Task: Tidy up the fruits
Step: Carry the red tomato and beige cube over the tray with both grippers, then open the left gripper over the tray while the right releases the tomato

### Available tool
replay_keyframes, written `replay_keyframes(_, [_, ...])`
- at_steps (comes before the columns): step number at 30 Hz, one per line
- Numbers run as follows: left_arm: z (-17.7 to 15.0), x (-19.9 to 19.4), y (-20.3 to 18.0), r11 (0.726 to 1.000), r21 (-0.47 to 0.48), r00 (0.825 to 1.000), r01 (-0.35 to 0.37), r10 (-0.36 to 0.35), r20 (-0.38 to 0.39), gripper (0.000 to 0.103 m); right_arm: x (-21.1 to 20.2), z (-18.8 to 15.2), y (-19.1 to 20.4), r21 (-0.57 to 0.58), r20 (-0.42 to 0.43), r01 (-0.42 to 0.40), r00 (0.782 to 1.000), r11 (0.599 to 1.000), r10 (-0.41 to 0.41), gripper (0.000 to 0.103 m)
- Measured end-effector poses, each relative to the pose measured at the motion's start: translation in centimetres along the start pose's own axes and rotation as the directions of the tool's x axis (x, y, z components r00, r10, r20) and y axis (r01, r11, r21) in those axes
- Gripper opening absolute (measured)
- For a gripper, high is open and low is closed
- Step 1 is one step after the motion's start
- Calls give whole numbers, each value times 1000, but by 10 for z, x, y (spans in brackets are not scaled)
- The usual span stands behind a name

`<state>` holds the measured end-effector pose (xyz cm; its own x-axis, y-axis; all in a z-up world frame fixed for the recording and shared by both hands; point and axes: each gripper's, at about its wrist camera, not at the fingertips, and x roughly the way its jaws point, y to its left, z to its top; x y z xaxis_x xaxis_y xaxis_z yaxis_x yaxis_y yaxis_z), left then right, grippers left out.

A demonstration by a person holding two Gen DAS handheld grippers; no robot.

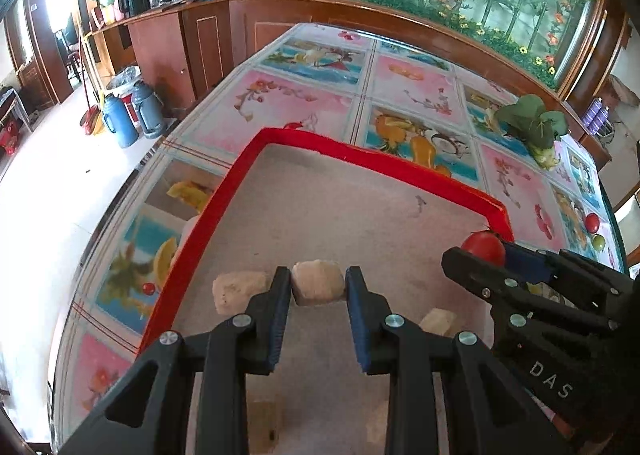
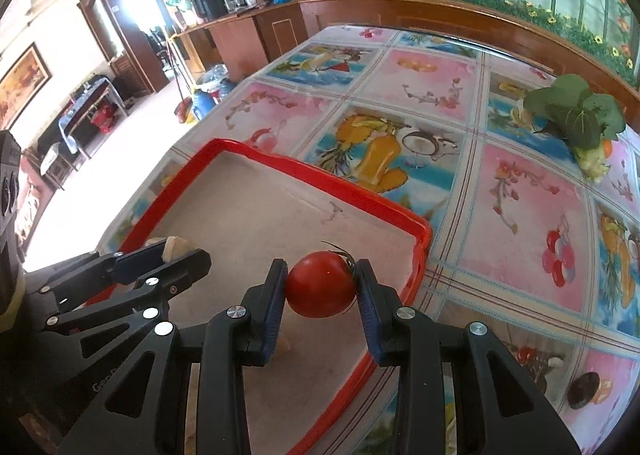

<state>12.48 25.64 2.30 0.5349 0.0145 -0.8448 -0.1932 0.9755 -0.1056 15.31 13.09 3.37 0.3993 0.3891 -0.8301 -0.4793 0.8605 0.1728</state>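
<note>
Black left gripper (image 1: 318,287) clamps its jaws on a pale chunk (image 1: 317,282) above the red-rimmed tray (image 1: 372,159), while the right gripper (image 2: 321,287) grips a red tomato (image 2: 320,284) over the tray's corner on the patterned counter (image 2: 520,191); leafy greens (image 2: 576,115) lie well apart.

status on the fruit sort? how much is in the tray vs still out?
Done: several pale chunks already lie in the red tray. In hand: left gripper is shut on another pale chunk, right gripper on a red tomato, both over the tray. Left: a small red fruit and a green one on the tablecloth, plus the leafy greens.
</note>
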Motion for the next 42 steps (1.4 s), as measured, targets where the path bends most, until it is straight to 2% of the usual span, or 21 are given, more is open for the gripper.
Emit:
replay_keyframes(16, [1, 6, -6, 1000, 20, 1000, -23, 23, -5, 32, 13, 1, 3, -46, -23, 24, 999, 999, -25, 35])
replay_keyframes(21, [-1, 5, -6, 999, 17, 999, -39, 39, -4, 44, 10, 0, 3, -51, -24, 42, 999, 998, -43, 35])
replay_keyframes(28, [-6, -7, -6, 997, 16, 997, -75, 74, 15, 55, 0, -4, 3, -47, -13, 50, 999, 998, -51, 35])
replay_keyframes(35, [-14, -29, -6, 993, 4, 991, -122, 121, 61, 78, -24, -12, 5, -46, 24, 61, 998, 997, -60, 41])
replay_keyframes(42, [-31, -53, -17, 991, 10, 987, -134, 133, 89, 83, -52, -31, 9, -77, 41, 71, 997, 995, -68, 42])
